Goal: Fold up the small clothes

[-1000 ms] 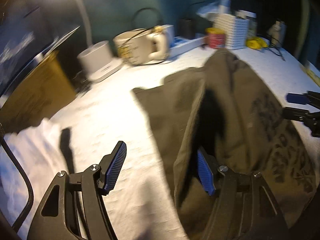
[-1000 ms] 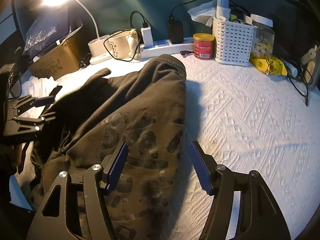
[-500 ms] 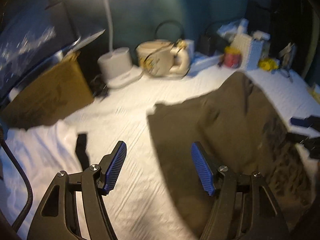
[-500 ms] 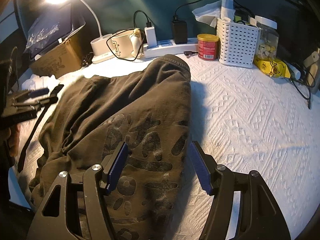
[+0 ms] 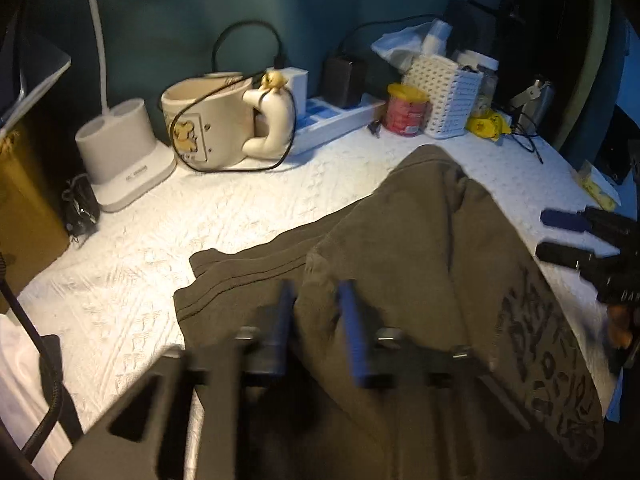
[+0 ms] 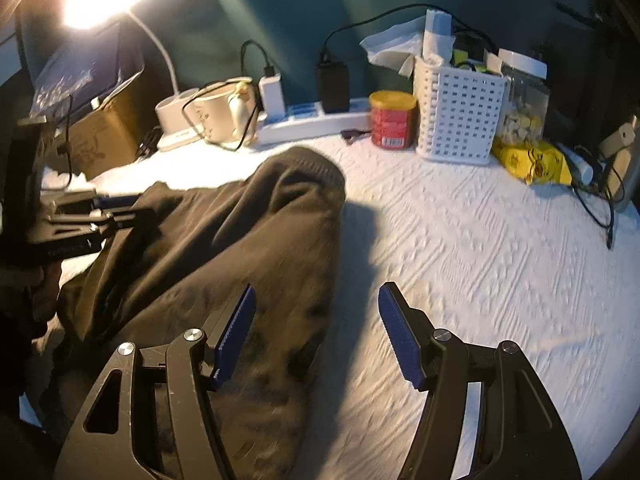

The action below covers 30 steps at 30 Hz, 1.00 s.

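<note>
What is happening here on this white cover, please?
A person is folding a dark olive garment on a white quilted cover. The left hand-held gripper is closing its jaws, with a fold of the cloth between them. The right hand-held gripper is open at the garment's other edge and holds nothing. A mug and a white basket stand behind.

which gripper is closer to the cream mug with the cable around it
Left. The left gripper, closing on a fold of the dark garment, sits on the side of the cloth facing the cream mug. The right gripper is at the garment's opposite edge, farther away.
</note>
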Motion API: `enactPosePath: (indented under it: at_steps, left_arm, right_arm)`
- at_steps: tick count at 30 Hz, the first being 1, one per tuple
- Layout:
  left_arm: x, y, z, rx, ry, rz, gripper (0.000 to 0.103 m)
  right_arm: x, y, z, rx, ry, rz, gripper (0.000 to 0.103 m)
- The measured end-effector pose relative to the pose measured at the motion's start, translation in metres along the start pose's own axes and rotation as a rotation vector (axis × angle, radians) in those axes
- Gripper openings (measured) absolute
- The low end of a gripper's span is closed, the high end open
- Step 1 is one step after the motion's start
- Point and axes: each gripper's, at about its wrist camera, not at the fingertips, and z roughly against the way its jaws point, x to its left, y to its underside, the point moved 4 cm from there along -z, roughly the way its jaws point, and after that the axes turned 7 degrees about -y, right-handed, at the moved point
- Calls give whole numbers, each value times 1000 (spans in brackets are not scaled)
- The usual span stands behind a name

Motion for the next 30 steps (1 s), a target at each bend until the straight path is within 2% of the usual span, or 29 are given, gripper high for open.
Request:
enactPosePath:
  at_steps: [4, 11, 16, 20, 23, 25, 30]
  left_arm:
    - [9, -1, 10, -39, -7, 9, 9]
    - [34, -3, 21, -77, -26, 62, 9]
    - [47, -1, 18, -73, -17, 100, 9]
    - [51, 6, 5, -39, -4, 116, 9]
    - [51, 7, 3, -33, 6, 118, 9]
    - [52, 6, 3, -34, 13, 122, 9]
    - [56, -1, 16, -62, 30, 139, 9]
  right_arm:
    - [-15, -21, -11, -23, -9, -17, 67]
    - [-34, -50, -43, -9, -10, -55, 67]
    - [-43, -58, -68, 39, -34, -108, 45]
    - [-40, -56, -83, 88, -74, -121, 36]
    - [-35, -53, -92, 116, -103, -121, 26]
    - [-34, -55, -93, 105, -105, -116, 16]
    - [-35, -73, -85, 23, -102, -94, 13]
